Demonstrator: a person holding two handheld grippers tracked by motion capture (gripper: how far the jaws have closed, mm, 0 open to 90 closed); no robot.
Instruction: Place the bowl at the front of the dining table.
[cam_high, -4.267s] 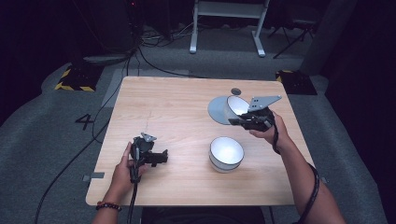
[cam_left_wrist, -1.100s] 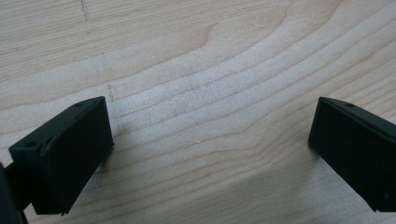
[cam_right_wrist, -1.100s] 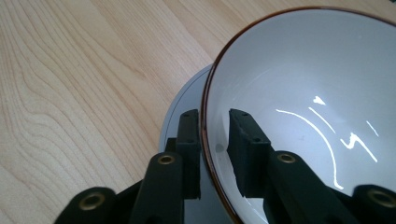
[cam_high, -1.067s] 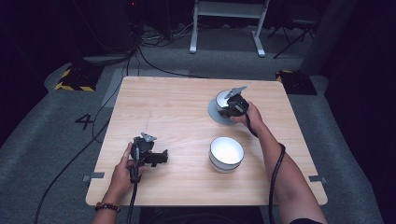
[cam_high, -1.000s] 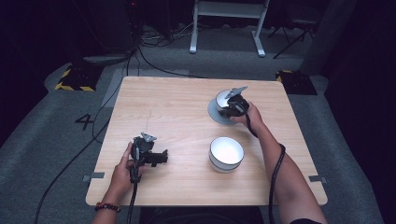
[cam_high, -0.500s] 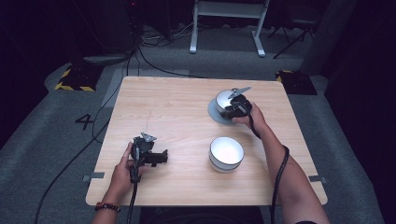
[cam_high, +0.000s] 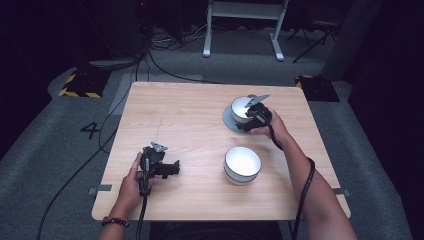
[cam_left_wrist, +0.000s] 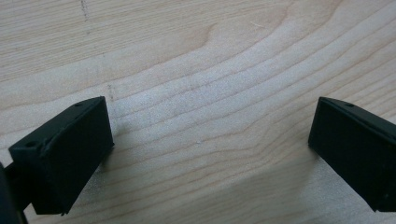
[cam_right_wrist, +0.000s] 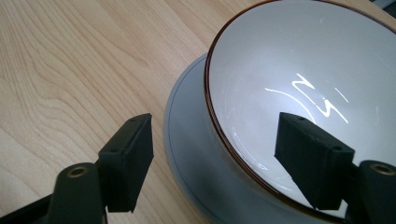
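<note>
A white bowl with a brown rim (cam_high: 240, 105) (cam_right_wrist: 303, 60) sits on a grey plate (cam_high: 228, 120) (cam_right_wrist: 187, 140) at the back right of the wooden table (cam_high: 190, 115). My right gripper (cam_high: 247, 120) (cam_right_wrist: 215, 128) is open and straddles the bowl's near rim, one jaw inside the bowl and the other outside above the plate. A second white bowl (cam_high: 242, 162) stands alone nearer the front. My left gripper (cam_high: 172, 168) (cam_left_wrist: 210, 130) rests open on bare wood at the front left, with nothing between its jaws.
Cables trail from both grippers off the table's front edge (cam_high: 220, 217). Beyond the table lie grey carpet, floor cables and a white stand's legs (cam_high: 242, 30). Bare wood stretches across the table's left and middle.
Since the oldest frame the right hand has carried the bowl left onto the plate. Over the last second it has barely shifted. The left gripper has stayed still.
</note>
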